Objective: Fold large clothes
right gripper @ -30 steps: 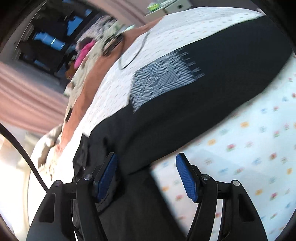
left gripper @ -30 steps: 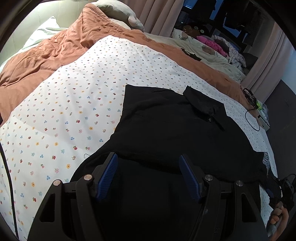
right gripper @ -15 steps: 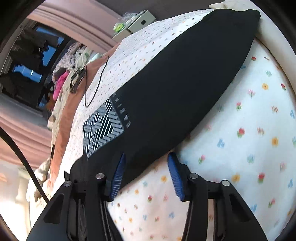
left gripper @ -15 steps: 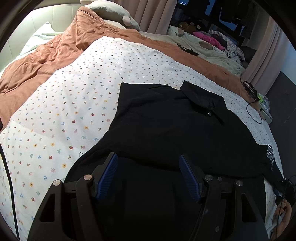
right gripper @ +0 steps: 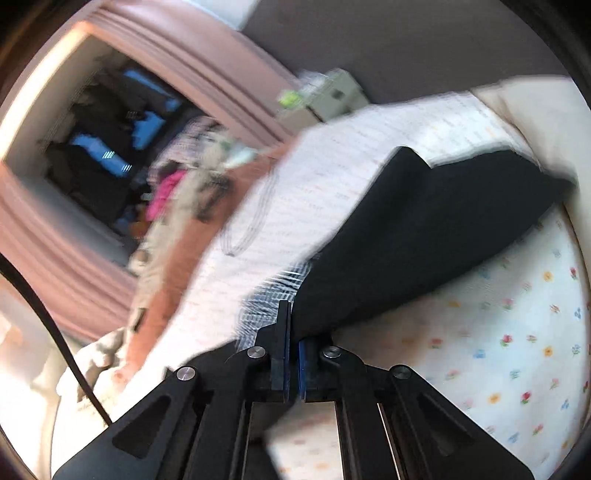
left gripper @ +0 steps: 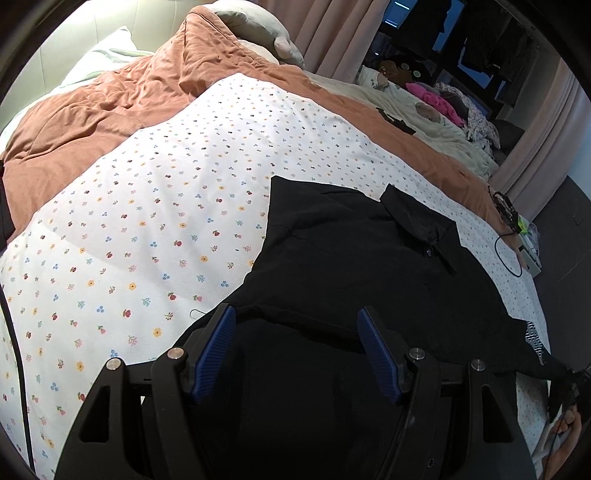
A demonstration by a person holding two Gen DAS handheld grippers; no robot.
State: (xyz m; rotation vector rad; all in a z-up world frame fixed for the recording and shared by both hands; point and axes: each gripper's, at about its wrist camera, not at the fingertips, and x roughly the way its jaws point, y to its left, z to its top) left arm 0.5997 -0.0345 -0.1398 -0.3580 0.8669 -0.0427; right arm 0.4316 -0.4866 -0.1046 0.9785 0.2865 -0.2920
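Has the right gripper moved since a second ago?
Yes. The right gripper has just closed on the black shirt's sleeve edge and lifted it off the floral sheet, swinging toward the curtains.

Floral sheet point(left gripper: 166, 221), rust duvet point(left gripper: 110, 110), curtains point(left gripper: 332, 33)

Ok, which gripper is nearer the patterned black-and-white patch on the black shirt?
Right. The right gripper is clamped on the black shirt beside the patterned black-and-white patch; the left gripper hovers open over the shirt's other side.
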